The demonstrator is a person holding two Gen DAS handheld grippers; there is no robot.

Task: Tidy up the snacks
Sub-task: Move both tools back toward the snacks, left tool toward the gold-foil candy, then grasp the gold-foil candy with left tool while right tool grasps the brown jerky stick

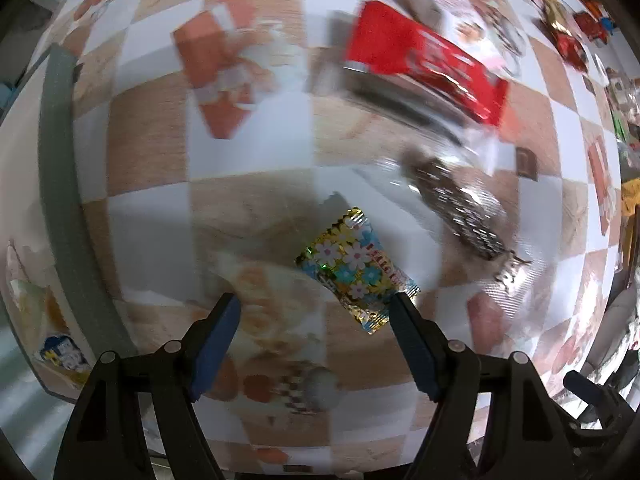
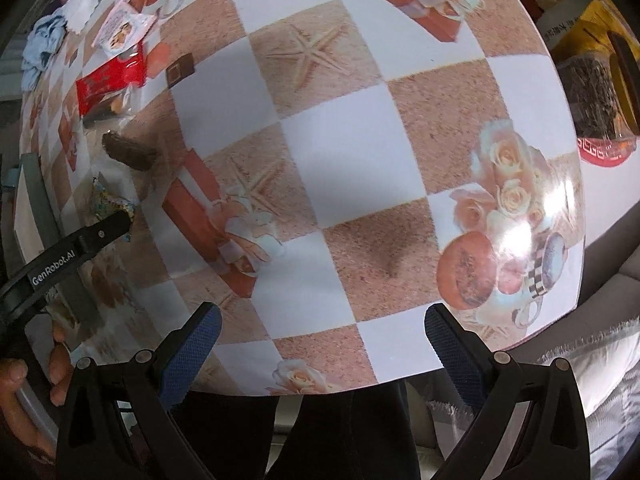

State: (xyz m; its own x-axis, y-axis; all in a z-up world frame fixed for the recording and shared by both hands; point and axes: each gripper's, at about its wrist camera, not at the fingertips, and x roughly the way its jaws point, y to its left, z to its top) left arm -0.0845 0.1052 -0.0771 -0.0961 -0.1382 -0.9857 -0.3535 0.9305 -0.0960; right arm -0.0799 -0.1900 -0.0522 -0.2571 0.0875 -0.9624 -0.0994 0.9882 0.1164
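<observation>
Table: a round top [image 2: 332, 152] in a checked cloth of white and sandy squares with starfish and roses.
Floral packet: a shiny flower-print snack [image 1: 356, 270] lies flat on the cloth.
Left gripper [image 1: 316, 316]: points down over the packet, jaws wide apart, nothing between them; the right pad's tip sits at the packet's corner.
Red pack [image 1: 424, 62]: beyond the packet, blurred.
Dark wrapper [image 1: 460, 208]: between packet and red pack.
Right gripper [image 2: 322, 330]: well apart from the packet, jaws spread over bare cloth.

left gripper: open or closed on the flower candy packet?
Open. The left gripper has its jaws spread wide above the table; the flower candy packet lies flat near the right pad, not clamped.
</observation>
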